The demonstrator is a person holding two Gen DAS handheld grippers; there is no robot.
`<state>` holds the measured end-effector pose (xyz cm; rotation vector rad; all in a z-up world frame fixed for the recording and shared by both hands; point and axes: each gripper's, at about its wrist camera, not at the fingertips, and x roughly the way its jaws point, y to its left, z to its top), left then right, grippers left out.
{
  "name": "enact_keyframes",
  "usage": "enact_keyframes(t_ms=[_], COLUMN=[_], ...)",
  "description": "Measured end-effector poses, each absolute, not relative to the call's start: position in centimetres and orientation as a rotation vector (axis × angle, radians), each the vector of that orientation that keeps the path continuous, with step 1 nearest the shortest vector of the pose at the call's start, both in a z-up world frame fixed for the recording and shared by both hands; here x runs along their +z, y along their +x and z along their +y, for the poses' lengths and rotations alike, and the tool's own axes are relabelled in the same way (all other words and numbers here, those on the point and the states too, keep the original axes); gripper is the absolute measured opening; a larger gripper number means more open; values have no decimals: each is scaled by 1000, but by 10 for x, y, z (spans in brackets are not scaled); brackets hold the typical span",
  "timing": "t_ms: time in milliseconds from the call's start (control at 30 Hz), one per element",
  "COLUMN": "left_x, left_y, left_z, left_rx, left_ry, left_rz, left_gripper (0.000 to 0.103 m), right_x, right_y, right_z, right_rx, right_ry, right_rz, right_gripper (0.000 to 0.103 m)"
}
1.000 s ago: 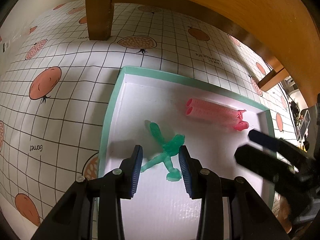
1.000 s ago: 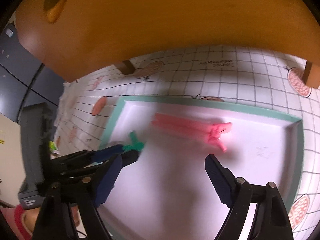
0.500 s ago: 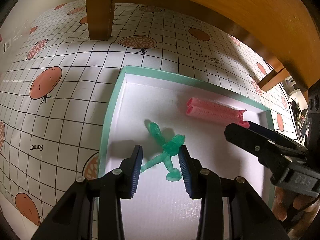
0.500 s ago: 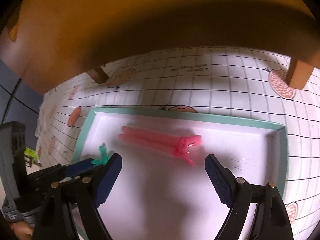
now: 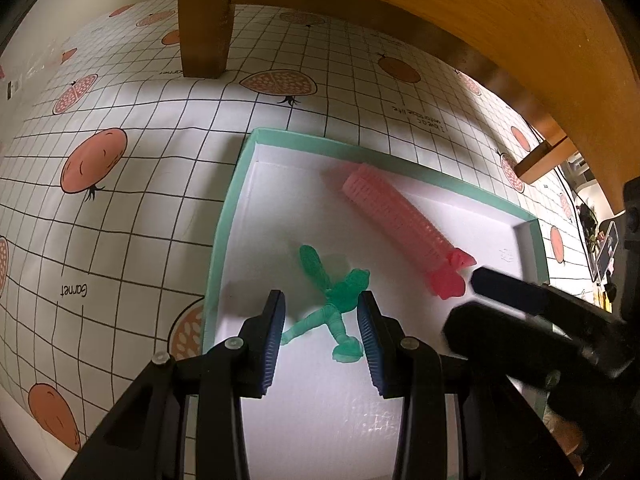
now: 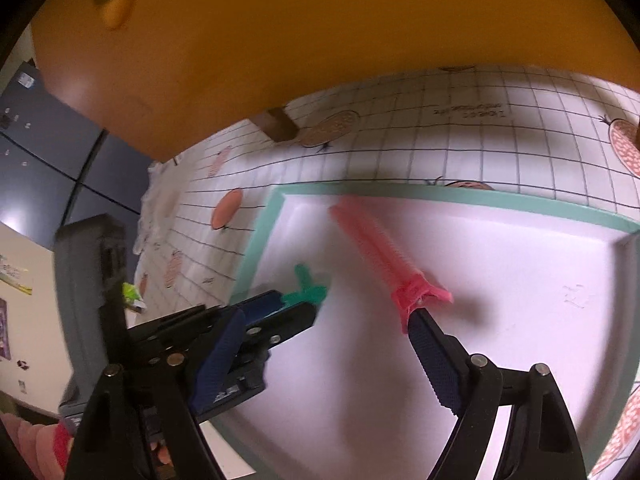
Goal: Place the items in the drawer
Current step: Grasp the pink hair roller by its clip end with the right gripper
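A shallow white drawer with a green rim [image 5: 224,232] [image 6: 480,196] lies on the checked cloth. Inside it are a translucent green toy figure [image 5: 344,296] [image 6: 306,292] and a pink ribbed clip [image 5: 400,220] [image 6: 380,248] lying diagonally. My left gripper [image 5: 320,312] [image 6: 296,304] is open, its fingers standing on either side of the green figure's legs. My right gripper [image 6: 324,320] [image 5: 466,300] is wide open; its right fingertip touches the clip's flared end, and nothing sits between its fingers. It looks blurred in the left wrist view.
A wooden board hangs low overhead on wooden legs [image 5: 204,20] [image 5: 540,160]. The white grid cloth with fruit prints [image 5: 120,240] spreads around the drawer. A hand in a pink sleeve [image 6: 36,440] holds the left gripper. Dark cabinets [image 6: 40,160] stand beyond the cloth's edge.
The pink clip has swung from lying crosswise to a diagonal, its far end now nearer the drawer's back left corner. The right gripper has moved in against its flared end. The left gripper stayed put.
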<state>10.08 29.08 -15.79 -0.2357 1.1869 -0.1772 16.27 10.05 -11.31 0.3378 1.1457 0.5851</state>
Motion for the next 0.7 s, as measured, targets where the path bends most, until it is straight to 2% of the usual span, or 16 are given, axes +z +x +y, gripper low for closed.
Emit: enact_keyframes(t_ms=[333, 400, 700], left_x=[-159, -158, -159], left_y=[99, 98, 92], left_z=[291, 290, 290], left_rx=[-173, -172, -166], left_ry=[-224, -212, -190], left_rz=[1184, 1182, 1203], left_gripper=[38, 38, 38], right_x=[-104, -107, -114], right_y=[169, 173, 179], right_z=[105, 108, 125], right_rx=[400, 385, 372], right_ry=[63, 38, -103], right_rz=[1090, 1091, 1087], right_gripper=[72, 64, 58])
